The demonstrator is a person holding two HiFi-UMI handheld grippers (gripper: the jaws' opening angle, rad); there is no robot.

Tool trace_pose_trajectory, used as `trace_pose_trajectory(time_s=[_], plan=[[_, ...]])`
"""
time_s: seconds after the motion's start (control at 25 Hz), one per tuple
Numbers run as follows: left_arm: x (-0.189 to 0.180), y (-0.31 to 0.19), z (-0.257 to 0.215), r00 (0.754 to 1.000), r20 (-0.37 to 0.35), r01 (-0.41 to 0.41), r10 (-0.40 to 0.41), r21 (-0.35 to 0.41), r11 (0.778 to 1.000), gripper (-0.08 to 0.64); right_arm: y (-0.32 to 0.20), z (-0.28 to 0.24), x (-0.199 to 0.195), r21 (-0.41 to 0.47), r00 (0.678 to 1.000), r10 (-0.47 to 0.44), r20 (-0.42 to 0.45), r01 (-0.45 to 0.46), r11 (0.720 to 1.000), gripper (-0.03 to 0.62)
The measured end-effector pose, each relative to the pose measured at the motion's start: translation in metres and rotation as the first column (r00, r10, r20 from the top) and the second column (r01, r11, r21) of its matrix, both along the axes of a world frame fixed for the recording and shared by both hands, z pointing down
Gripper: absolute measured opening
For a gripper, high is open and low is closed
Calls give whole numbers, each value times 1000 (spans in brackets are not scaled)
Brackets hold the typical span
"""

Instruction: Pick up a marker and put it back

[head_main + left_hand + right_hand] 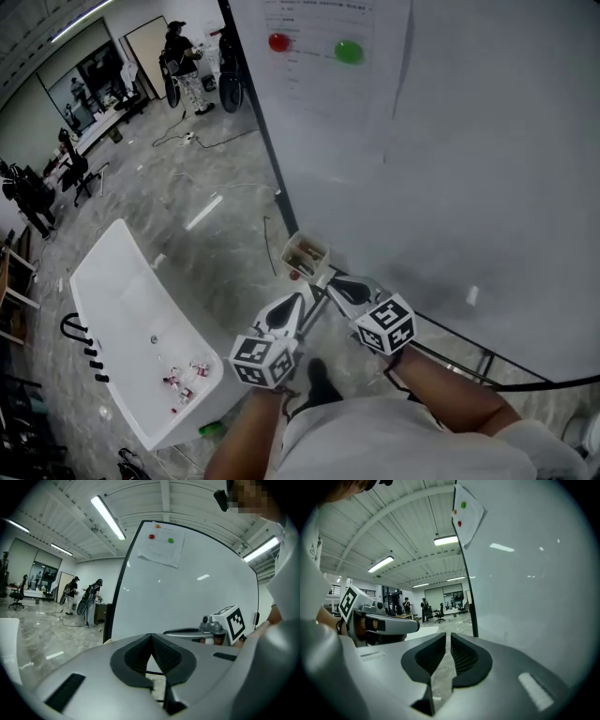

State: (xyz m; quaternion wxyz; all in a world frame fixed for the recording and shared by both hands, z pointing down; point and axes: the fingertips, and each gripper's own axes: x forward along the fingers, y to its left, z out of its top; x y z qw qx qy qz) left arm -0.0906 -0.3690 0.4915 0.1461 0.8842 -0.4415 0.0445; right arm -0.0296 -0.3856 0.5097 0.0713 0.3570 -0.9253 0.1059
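Left gripper (151, 637) — closed, empty — near whiteboard (187, 597)

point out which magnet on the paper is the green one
The green magnet, farthest in from the whiteboard's dark frame; the red magnet beside it sits nearer that frame.

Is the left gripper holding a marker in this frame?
No, the left gripper shows its jaws touching at the tips with nothing between them.

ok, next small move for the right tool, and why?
Probably finish opening the right tool and ease it toward the holder at the edge of the whiteboard: its jaws are just opening, nothing between them, and the holder sits right ahead. No marker is clearly visible yet.
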Motion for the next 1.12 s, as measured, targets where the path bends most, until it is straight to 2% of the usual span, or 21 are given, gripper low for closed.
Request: trace_pose_trajectory(time_s=[0.32,0.48,0.68,0.76,0.88,1.12], plan=[[-23,-72,57,995,3,-99,100,-126,987,2,-81,77,-19,-133,994,96,-56,-103,986,84],[-31,-95,87,990,3,-138,141,-171,976,2,-114,105,-19,-153,988,141,-58,-148,977,123],[-34,-105,113,983,-1,-179,184,-218,959,2,-126,122,-31,-150,989,127,-79,-138,979,129],[-32,-105,117,980,-5,-196,200,-228,954,2,-127,124,-33,-141,987,131,-90,-143,980,126],[-27,-105,115,975,-7,-218,222,-224,950,2,-130,115,-34,-97,985,136,-103,-146,984,72],[-29,-107,78,977,-28,-212,210,-165,963,2,-117,57,-32,-20,988,131,-79,-133,991,67]])
